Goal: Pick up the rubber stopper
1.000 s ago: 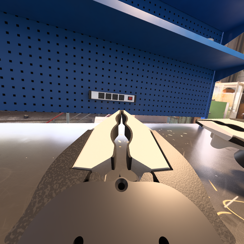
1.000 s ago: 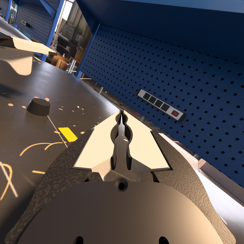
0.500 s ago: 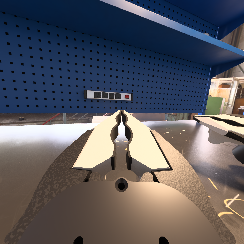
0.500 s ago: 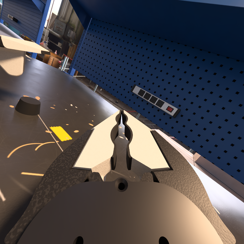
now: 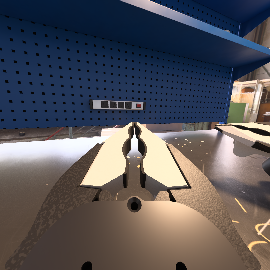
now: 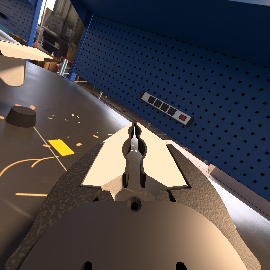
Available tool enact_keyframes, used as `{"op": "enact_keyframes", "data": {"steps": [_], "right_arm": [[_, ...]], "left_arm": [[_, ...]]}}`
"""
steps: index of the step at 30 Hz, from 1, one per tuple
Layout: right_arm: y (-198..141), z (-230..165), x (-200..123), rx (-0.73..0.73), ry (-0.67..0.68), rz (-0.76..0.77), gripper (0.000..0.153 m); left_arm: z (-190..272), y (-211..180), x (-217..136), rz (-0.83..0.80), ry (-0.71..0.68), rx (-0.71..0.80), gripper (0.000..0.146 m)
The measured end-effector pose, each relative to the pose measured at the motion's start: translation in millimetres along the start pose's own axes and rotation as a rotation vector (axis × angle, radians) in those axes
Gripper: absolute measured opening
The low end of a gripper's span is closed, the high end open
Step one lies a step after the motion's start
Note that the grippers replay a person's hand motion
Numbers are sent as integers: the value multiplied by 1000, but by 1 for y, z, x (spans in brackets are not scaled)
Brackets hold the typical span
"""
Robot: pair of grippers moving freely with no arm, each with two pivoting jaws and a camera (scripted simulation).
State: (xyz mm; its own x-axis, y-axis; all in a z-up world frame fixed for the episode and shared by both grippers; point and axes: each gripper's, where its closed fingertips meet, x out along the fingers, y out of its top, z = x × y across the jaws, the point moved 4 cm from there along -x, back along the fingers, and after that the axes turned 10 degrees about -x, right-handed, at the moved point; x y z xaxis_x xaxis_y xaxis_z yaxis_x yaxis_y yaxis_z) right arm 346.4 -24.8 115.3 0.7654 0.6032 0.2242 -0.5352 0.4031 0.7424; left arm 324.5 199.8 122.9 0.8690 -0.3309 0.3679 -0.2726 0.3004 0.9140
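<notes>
The rubber stopper (image 6: pixel 21 116) is a short black tapered plug standing on the dark bench top (image 6: pixel 61 93), at the far left of the right wrist view. My right gripper (image 6: pixel 134 124) is shut and empty, well to the right of the stopper and apart from it. My left gripper (image 5: pixel 134 123) is shut and empty, pointing at the pegboard. In the left wrist view a dark edge of the stopper (image 5: pixel 266 168) shows at the right border, below the right gripper (image 5: pixel 248 131). The left gripper (image 6: pixel 17 54) shows at the upper left of the right wrist view.
A blue pegboard (image 5: pixel 58 73) with a power strip (image 5: pixel 116 104) closes the back of the bench, with a blue shelf (image 5: pixel 190 36) overhead. Yellow tape (image 6: pixel 60 147) and orange marks lie on the bench top near the stopper.
Both views have drifted a little: the stopper and the power strip have slid left in the right wrist view. Both grippers stay shut and empty.
</notes>
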Motion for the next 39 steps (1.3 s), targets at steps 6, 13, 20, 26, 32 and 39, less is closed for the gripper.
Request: {"op": "enact_keyframes", "data": {"steps": [6, 13, 20, 26, 32, 39], "right_arm": [[0, 2, -2, 6, -7, -3, 0], [0, 1, -4, 19, 5, 3, 0], [3, -4, -5, 3, 41, 24, 0], [0, 0, -5, 59, 40, 21, 0], [-5, 8, -4, 140, 14, 9, 0], [-8, 11, -1, 173, 6, 7, 0]], "left_arm": [[-2, 1, -2, 8, 5, -16, 0], [-6, 4, -6, 25, 14, -47, 0], [-7, 4, -7, 30, -1, -76, 0], [-8, 4, -8, 32, -11, -112, 0], [-10, 5, -10, 42, -26, -169, 0], [-19, 4, -9, 38, 7, -251, 0]]}}
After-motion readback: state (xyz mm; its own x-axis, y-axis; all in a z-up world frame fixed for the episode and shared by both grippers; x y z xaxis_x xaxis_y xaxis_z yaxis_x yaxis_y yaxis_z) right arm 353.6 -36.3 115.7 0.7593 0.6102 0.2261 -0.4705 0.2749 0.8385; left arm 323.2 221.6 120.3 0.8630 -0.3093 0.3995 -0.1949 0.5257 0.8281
